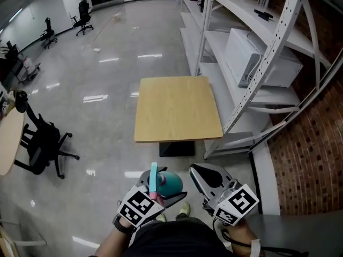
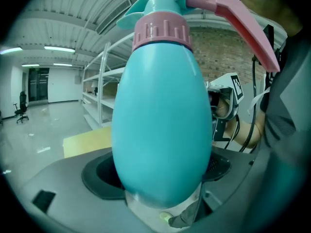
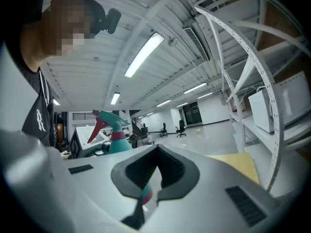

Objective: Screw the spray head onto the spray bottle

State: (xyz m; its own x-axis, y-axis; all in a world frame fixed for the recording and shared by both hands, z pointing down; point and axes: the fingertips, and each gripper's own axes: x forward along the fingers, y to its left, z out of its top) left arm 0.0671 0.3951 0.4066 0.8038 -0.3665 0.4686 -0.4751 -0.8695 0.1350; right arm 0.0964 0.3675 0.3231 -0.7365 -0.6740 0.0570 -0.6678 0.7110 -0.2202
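A teal spray bottle (image 1: 171,184) with a pink collar (image 2: 161,32) and a teal spray head with a pink trigger (image 2: 243,21) sits in my left gripper (image 1: 167,190), which is shut on the bottle's belly (image 2: 163,125). The bottle fills the left gripper view and hides the pads. My right gripper (image 1: 207,178) hovers just to the right of it, close to the person's body, jaws shut with nothing between them. In the right gripper view (image 3: 156,171) the bottle (image 3: 116,141) shows small at the left, head upright.
A square wooden table (image 1: 177,108) stands ahead on the glossy floor. White metal shelving (image 1: 252,63) and a brick wall (image 1: 311,154) line the right side. A black office chair (image 1: 43,143) and a round tabletop (image 1: 8,141) are at the left.
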